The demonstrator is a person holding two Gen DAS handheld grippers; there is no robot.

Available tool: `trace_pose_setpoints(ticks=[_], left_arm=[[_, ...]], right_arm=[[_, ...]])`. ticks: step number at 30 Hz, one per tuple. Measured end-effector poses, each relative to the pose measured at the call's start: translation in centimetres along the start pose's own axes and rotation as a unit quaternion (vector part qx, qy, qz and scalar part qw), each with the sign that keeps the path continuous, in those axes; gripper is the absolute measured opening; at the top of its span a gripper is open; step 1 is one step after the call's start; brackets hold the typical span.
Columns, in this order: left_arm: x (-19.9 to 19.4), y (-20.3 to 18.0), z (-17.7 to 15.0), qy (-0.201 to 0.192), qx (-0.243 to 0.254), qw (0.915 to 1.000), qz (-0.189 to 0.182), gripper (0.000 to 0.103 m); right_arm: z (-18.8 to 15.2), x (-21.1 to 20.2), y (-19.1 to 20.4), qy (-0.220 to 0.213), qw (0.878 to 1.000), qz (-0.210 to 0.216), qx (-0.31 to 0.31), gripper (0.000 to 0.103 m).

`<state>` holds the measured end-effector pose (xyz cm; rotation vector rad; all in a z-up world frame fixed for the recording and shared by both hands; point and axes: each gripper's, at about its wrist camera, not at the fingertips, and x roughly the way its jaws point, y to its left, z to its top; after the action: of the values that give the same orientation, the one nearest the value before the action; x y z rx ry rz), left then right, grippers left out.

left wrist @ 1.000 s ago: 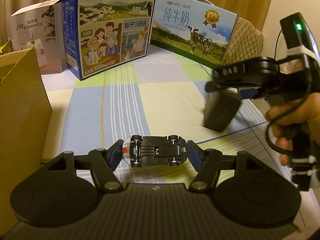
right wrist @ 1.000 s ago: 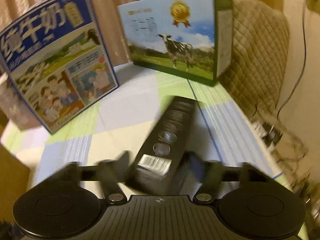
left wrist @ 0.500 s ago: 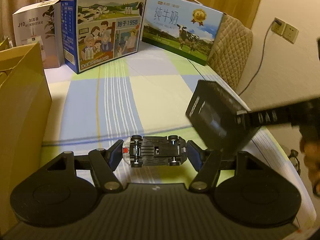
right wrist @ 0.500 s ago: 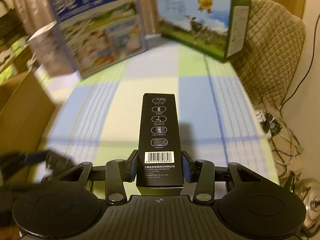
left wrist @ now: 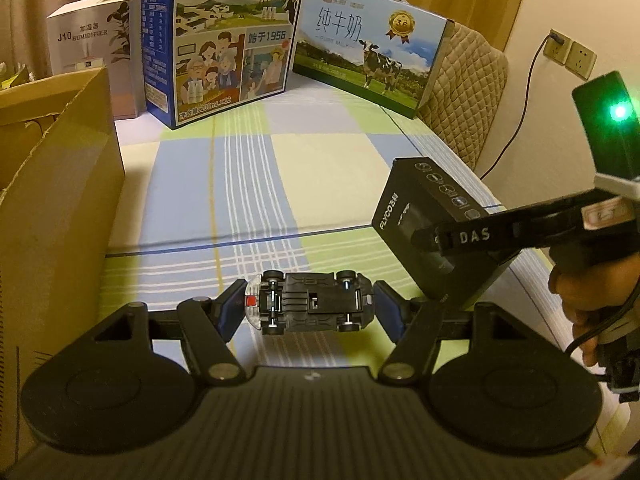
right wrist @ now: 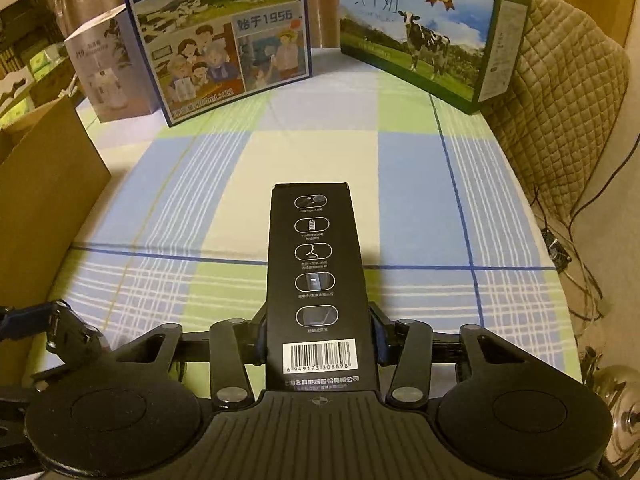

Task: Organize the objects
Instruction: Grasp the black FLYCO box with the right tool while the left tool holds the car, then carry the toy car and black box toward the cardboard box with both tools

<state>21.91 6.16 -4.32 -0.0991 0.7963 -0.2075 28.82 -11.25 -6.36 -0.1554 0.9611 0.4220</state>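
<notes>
Toy car (left wrist: pixel 312 300), underside up, chassis plastic, clamped between my left fingers (left wrist: pixel 230 307) over the checked cloth table (left wrist: pixel 248 184). Barcode on the matte black FLYCO carton (right wrist: pixel 316 280) shows only from my right wrist; right gripper (right wrist: pixel 318 340) clenches it, hand (left wrist: pixel 588 304) visible only leftward.

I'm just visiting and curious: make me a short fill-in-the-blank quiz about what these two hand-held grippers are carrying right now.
1. The left hand-held gripper holds a toy car with its ____ facing the camera.
2. The right hand-held gripper clamps a long ____ box printed with a barcode.
3. The pure-milk carton at the back shows a spotted ____.
4. The open container at the left edge is a brown ____ box.

Missing words: underside; black; cow; cardboard
</notes>
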Motion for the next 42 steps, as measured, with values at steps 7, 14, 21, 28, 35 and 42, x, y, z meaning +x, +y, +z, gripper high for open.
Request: trace_pose_setpoints(ticks=[7,14,21,28,35,42], left_arm=[[-2.0,-0.8,0.0,0.000,0.007,1.0000,0.001,0.063],[-7.1,-2.0,-0.7,-0.012,0.018,0.9997,0.006,0.063],[-13.6,-3.0,-2.7,-0.028,0.018,0.9993,0.017,0.063],[-19.1,-3.2,-5.2,-0.034,0.010,0.9989,0.032,0.063],[-22.5,-2.5,-6.9,-0.035,0.004,0.9981,0.050,0.063],[-24.2,-1.6,-7.4,-0.040,-0.002,0.9973,0.061,0.063]], right_arm=[[-1.6,-3.2,0.5,-0.021,1.000,-0.011,-0.008,0.041],[-5.5,-9.3,2.4,-0.039,0.999,0.011,0.022,0.041],[-8.5,-16.4,5.1,-0.063,0.997,0.035,0.031,0.041],[-11.1,-21.7,8.0,-0.086,0.995,0.047,0.012,0.041],[-12.2,-24.1,10.5,-0.098,0.993,0.061,-0.007,0.041],[-12.3,-24.5,12.7,-0.101,0.992,0.077,-0.026,0.041]])
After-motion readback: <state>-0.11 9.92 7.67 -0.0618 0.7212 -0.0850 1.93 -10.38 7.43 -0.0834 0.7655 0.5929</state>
